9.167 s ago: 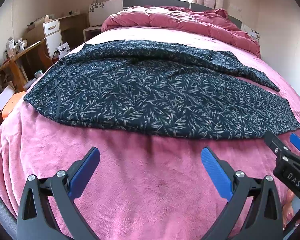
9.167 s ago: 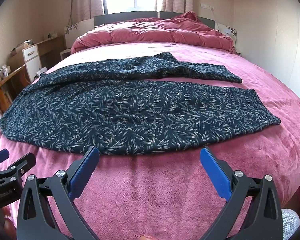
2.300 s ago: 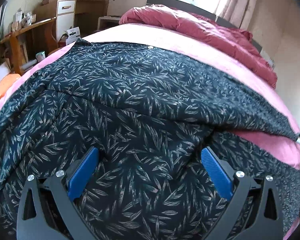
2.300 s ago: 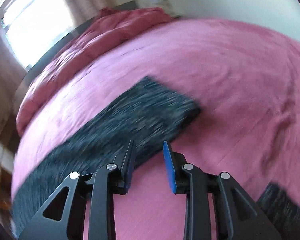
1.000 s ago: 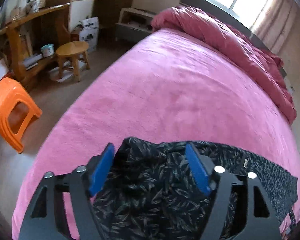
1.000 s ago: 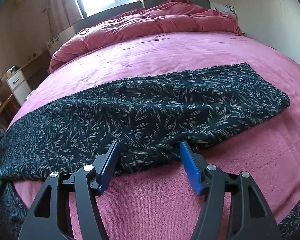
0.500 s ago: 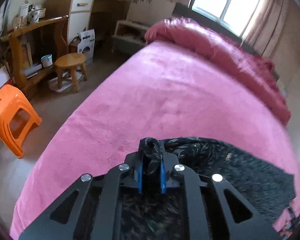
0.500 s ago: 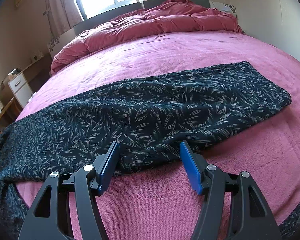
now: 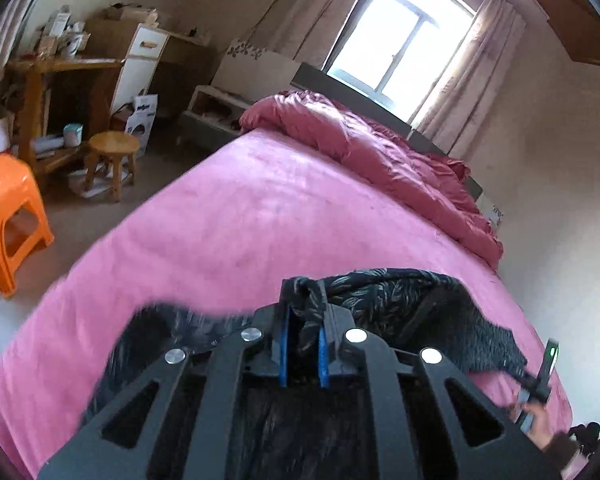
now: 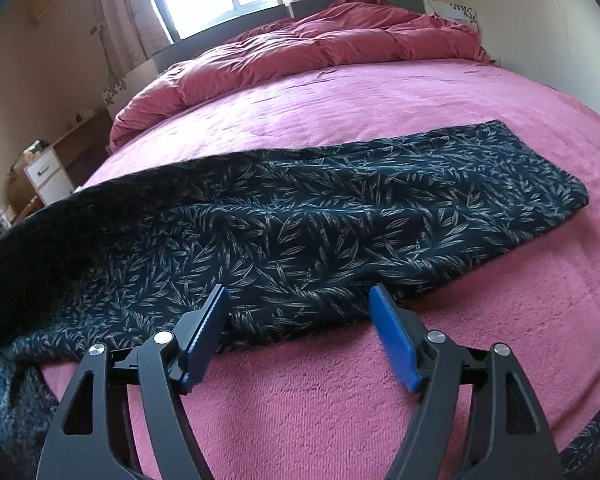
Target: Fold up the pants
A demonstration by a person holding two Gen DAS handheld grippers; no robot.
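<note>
Nearest the left wrist camera, the left black two-finger tool with blue pads (image 9: pixel 302 354) stands clamped on a raised bunch of the dark leaf-print fabric pants (image 10: pixel 340 216). The right tool (image 10: pixel 300 334), jaws just widened, straddles their near edge ungripped. The pants lie lengthwise on the pink fleece-covered bed (image 10: pixel 340 412). Step judged: carrying one end over; next, lay it aligned. Count: one pants, two tools, one crumpled red duvet (image 10: pixel 320 56).

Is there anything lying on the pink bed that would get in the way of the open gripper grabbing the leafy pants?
Nothing visible. The right gripper stands open right at the near edge of the pants, with only bare pink blanket beneath it.
</note>
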